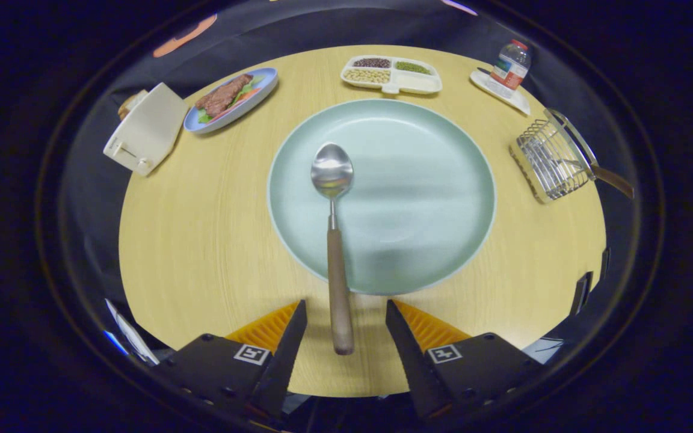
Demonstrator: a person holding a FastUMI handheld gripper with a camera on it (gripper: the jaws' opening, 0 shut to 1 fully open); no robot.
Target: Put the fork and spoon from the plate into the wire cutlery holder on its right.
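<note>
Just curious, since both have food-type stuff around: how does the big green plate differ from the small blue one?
The green plate is larger, round, and bears just a spoon; the blue plate is smaller, oval, and holds meat with greens. The green plate lies just beyond the open claw, the blue plate farther off. Both sit on the table.

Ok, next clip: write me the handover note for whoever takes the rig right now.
Hand-held gripper: open, fingers either side of the spoon's wooden handle, not pressing on it.
Spoon: bowl on the green plate, handle out over the rim toward the fingers.
Fork: already in the wire cutlery holder, right of the plate.
Left: close on the handle, lift, carry the spoon to the holder.
</note>
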